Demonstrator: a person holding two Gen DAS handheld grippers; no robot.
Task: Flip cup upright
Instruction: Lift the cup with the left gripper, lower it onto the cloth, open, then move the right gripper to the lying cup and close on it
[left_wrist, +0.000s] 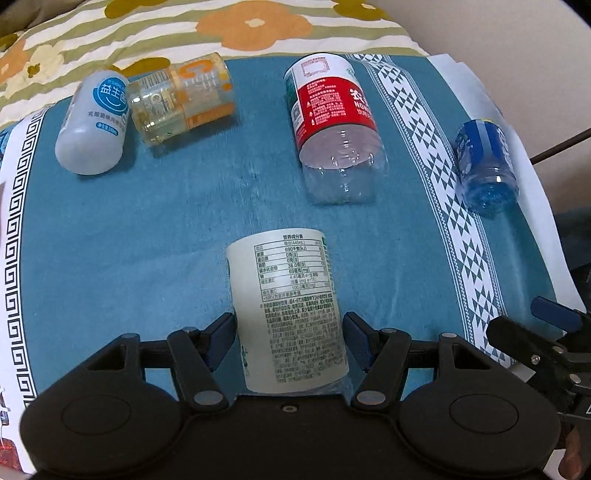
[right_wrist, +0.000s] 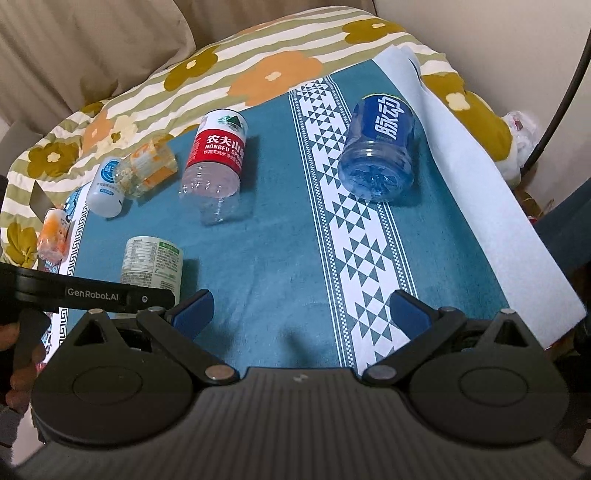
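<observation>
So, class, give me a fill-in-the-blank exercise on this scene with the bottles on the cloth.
1. The left claw has the ____-labelled bottle between its fingers.
2. The right claw is open and holds ____.
3. The red-labelled bottle lies on the ____ cloth.

Missing words: white; nothing; teal
</observation>
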